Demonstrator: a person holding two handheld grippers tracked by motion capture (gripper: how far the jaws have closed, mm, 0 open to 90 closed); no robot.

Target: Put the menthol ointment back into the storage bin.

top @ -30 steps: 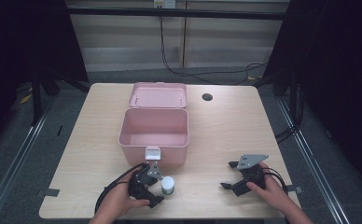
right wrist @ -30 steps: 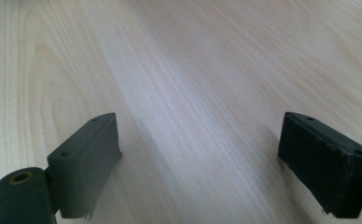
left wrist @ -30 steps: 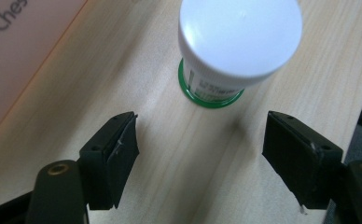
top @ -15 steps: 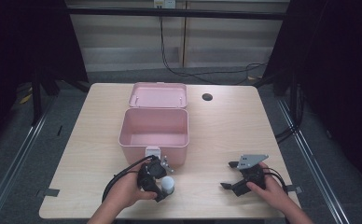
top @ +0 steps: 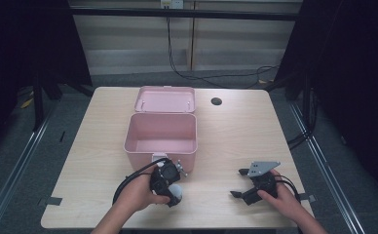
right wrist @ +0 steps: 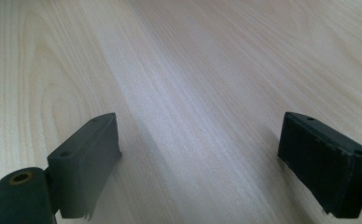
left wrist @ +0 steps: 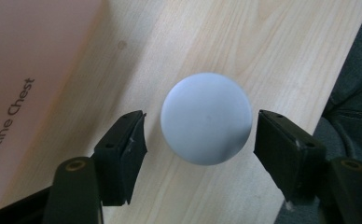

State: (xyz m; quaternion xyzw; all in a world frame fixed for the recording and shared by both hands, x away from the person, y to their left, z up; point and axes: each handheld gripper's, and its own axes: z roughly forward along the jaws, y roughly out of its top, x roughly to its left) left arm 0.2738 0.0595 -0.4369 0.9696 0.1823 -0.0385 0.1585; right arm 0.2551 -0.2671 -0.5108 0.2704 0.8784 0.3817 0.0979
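Nearest the table's front edge, the left gripper (left wrist: 200, 135) stands with its jaws apart, one on each side of a pale blue-white round cap (left wrist: 206, 118), a narrow gap showing at each side, so nothing is clamped. From along the jaws the cap reads as a plain disc; whether it tops a bottle or jar I cannot tell, and no long axis is visible. Seen from above, the left hand (top: 137, 193) hides most of that gripper and what lies under the cap (top: 175, 191).

Off to the right, the right gripper (right wrist: 200, 161) rests with jaws wide apart over bare light wooden table (right wrist: 226, 65), nothing between them.

Beyond the left jaws, just past the cap, sits the open pink plastic box (top: 160, 134), its lid (top: 165, 99) laid back. Printed letters on its front wall (left wrist: 20, 74) are cut off at the picture's edge. A small dark round hole (top: 216, 101) marks the table's far side.
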